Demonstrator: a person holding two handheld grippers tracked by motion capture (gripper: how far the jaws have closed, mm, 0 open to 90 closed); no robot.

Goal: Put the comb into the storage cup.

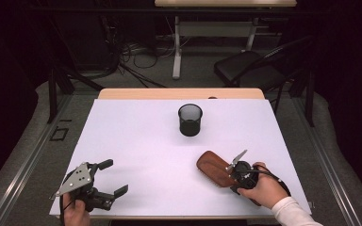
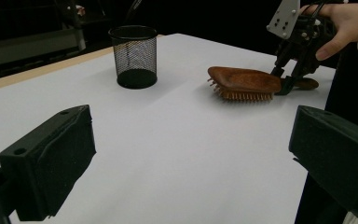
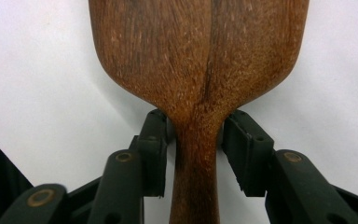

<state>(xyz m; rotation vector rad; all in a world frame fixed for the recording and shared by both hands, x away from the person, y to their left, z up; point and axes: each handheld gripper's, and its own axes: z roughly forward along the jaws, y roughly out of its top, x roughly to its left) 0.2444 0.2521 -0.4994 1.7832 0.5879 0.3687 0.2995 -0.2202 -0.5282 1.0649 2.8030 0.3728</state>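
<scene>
A wide stretch of bare white table (image 1: 136,155) lies open between the left hand-held gripper (image 1: 114,177) and the wooden hairbrush (image 1: 214,168), with nothing in the way. At the far middle, 1 black mesh cup (image 1: 190,119) stands upright and alone, with free room on both its sides. The right hand-held gripper (image 1: 231,170) and hairbrush block the near-right corner.
</scene>
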